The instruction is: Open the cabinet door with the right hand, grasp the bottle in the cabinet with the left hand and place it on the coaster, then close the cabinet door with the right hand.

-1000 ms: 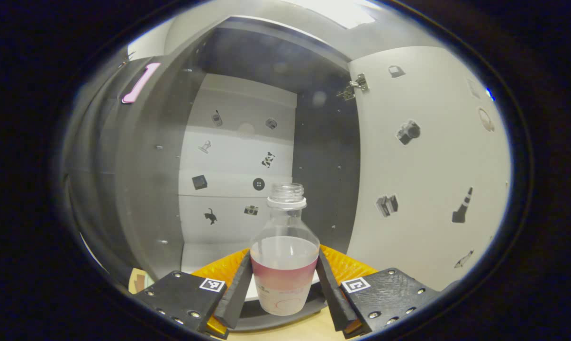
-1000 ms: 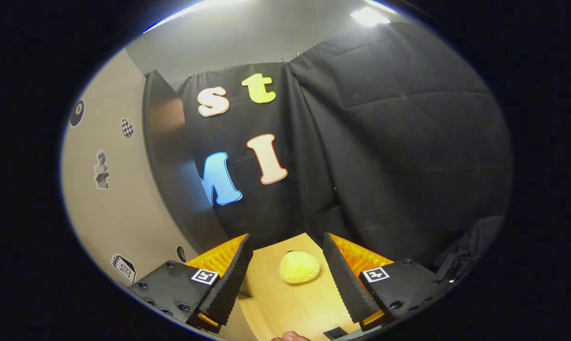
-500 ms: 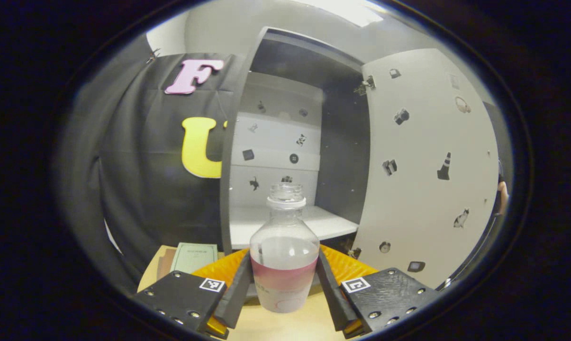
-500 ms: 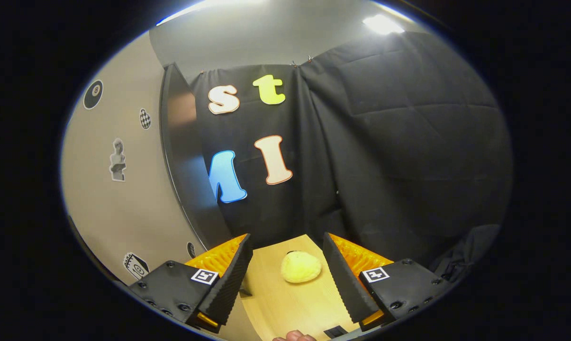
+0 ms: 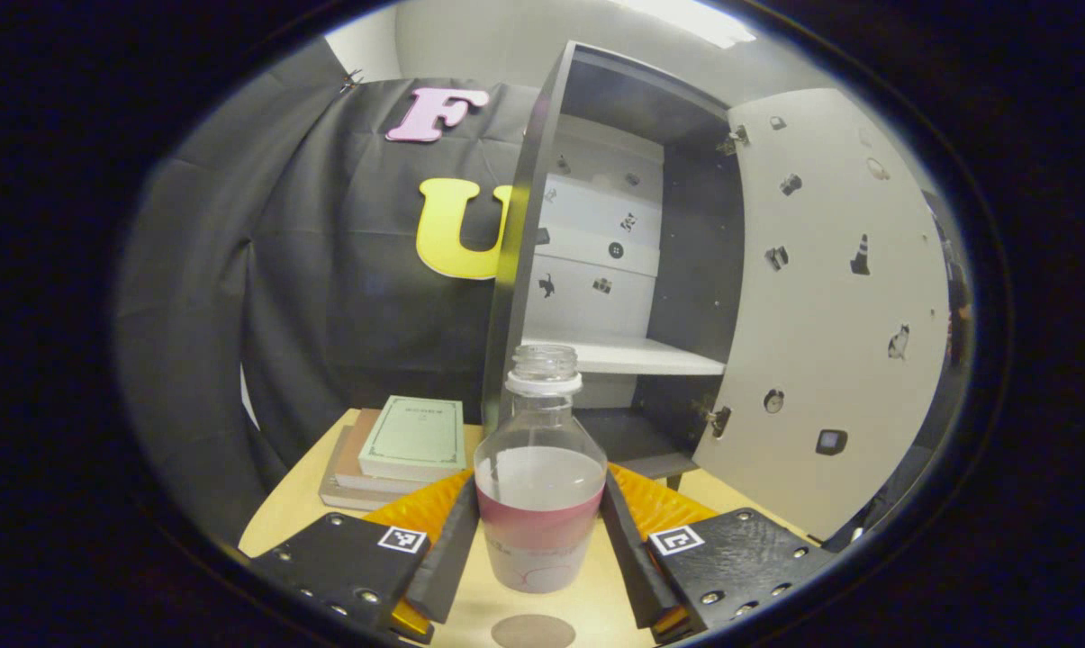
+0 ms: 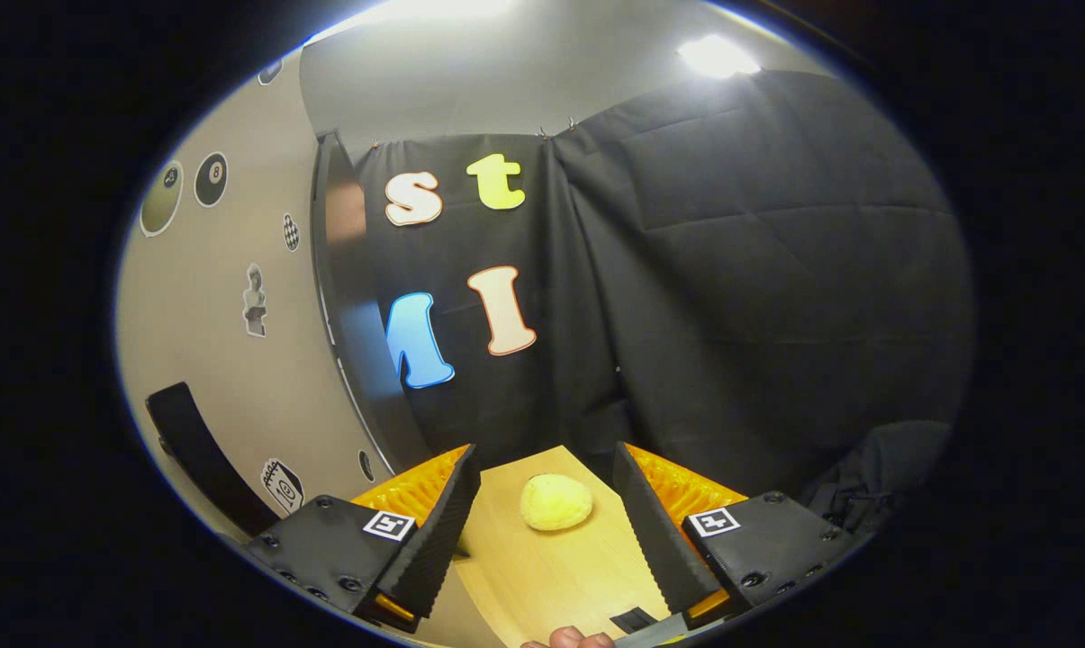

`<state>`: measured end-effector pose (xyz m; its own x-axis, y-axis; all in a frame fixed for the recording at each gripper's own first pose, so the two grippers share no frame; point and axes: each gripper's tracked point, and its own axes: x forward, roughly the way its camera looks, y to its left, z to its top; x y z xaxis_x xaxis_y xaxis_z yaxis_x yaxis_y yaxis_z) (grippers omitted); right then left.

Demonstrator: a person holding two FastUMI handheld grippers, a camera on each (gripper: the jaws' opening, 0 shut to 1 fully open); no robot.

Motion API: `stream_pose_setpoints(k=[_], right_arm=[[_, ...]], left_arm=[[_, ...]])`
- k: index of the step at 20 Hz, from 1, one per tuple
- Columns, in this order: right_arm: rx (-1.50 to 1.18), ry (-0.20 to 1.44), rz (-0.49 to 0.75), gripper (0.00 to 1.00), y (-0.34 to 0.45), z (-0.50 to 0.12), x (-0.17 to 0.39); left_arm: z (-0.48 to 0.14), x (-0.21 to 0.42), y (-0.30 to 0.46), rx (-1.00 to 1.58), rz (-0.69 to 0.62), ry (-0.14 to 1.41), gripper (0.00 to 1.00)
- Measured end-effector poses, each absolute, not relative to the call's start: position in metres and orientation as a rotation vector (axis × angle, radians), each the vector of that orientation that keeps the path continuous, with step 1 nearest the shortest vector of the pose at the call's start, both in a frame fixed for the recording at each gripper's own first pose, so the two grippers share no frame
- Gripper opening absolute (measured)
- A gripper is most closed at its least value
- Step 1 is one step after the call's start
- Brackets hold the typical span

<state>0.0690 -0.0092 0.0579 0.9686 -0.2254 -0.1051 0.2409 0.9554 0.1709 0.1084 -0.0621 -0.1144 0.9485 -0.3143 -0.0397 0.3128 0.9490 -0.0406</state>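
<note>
Pale wooden table (image 5: 303, 504) fronts the open cabinet (image 5: 596, 270), its door (image 5: 830, 297) swung wide at 3 o'clock; the left gripper (image 5: 540, 540) pinches the bottle (image 5: 540, 486) upright at the label band, with the dark round coaster (image 5: 533, 632) at 6 o'clock, just below the base. A good placement would mean centring the bottle over the disc, lowering straight, releasing only once it stands. The right gripper (image 6: 547, 531), jaws spread and empty, waits over a yellow plush (image 6: 556, 502)
</note>
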Motion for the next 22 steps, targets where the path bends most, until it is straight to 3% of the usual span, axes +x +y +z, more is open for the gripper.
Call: stream_pose_setpoints(k=[5, 6, 11, 13, 14, 15, 18, 19, 20, 22], right_arm=[[0.217, 0.073, -0.222, 0.87, -0.005, 0.055, 0.054], [0.221, 0.082, -0.203, 0.94, -0.002, 0.054, 0.052], [0.104, 0.076, -0.216, 0.95, -0.003, 0.054, 0.040], [0.097, 0.083, -0.202, 0.95, 0.004, 0.051, 0.037], [0.112, 0.087, -0.208, 0.89, 0.004, 0.050, 0.036], [0.133, 0.092, -0.210, 0.96, 0.004, 0.047, 0.034], [0.183, 0.109, -0.212, 0.96, 0.006, 0.040, 0.028], [0.195, 0.107, -0.221, 0.88, 0.003, 0.040, 0.026], [0.212, 0.105, -0.223, 0.96, 0.002, 0.039, 0.024], [0.243, 0.115, -0.218, 0.96, 0.004, 0.032, 0.022]], left_arm=[[-0.166, 0.092, -0.057, -0.028, -0.289, 0.015, 0.72], [-0.183, 0.090, -0.056, -0.024, -0.279, 0.029, 0.74], [-0.251, 0.086, -0.065, 0.018, -0.255, 0.086, 0.74], [-0.261, 0.089, -0.067, 0.039, -0.261, 0.087, 0.73], [-0.266, 0.090, -0.068, 0.053, -0.267, 0.086, 0.72], [-0.271, 0.090, -0.067, 0.061, -0.270, 0.086, 0.75], [-0.287, 0.084, -0.071, 0.060, -0.287, 0.099, 0.75], [-0.290, 0.079, -0.074, 0.072, -0.295, 0.099, 0.75], [-0.287, 0.074, -0.074, 0.087, -0.302, 0.081, 0.75], [-0.291, 0.067, -0.077, 0.101, -0.311, 0.089, 0.75]])
